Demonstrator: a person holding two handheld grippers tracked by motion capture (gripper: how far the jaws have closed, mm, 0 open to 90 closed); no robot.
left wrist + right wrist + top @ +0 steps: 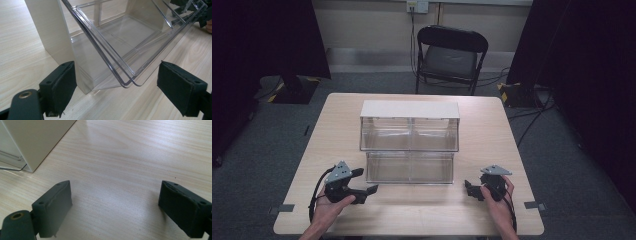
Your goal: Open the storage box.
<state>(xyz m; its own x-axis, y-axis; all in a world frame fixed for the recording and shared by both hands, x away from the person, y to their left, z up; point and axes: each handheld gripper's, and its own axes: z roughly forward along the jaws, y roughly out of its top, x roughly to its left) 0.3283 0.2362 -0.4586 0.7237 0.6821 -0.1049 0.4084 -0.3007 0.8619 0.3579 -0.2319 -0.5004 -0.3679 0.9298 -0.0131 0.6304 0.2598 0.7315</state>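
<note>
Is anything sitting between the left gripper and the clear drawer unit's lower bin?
Nothing visible. The left gripper, jaws open, faces the lower clear bin with bare table between them. The right gripper is off to the other side.

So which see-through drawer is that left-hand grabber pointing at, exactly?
On the wooden table stands a white-topped organizer holding clear plastic bins. The left gripper, jaws wide open, faces the lower bin. Unlike the two smaller bins side by side above it, this one is a single wide bin, tilted open toward the person.
</note>
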